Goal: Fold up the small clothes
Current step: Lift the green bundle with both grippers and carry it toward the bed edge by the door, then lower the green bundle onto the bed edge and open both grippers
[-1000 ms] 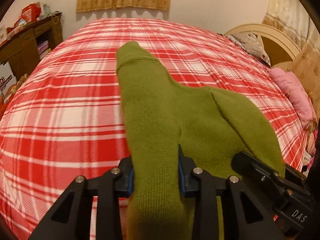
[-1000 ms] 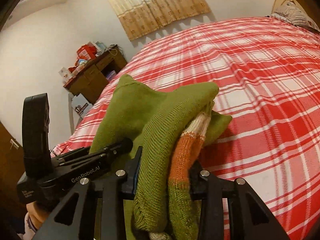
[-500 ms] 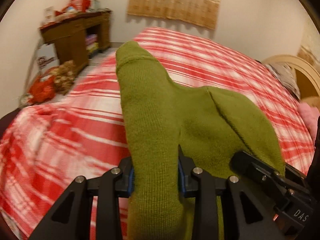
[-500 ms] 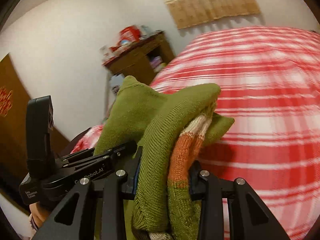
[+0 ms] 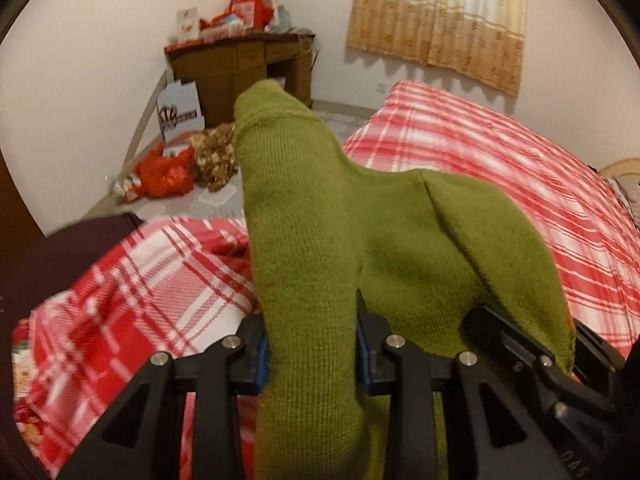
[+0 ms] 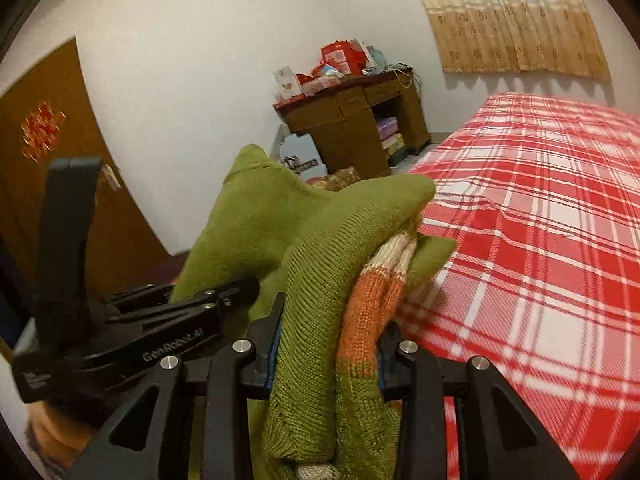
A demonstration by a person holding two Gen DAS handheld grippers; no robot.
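Both grippers, left [image 5: 311,354] and right [image 6: 328,354], jaws clamped on the green sweater [image 5: 360,240], had swung from mid-bed [image 5: 500,152] toward its edge, probably carrying the folded bundle aside.

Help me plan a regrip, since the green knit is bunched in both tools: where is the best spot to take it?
Probably the free pointed end of the green knit garment that sticks up past the left tool. It stands clear of the plaid bedspread, flat and narrow, so come from above, tool fingers either side of its flat faces. The part in the right tool is bunched thick.
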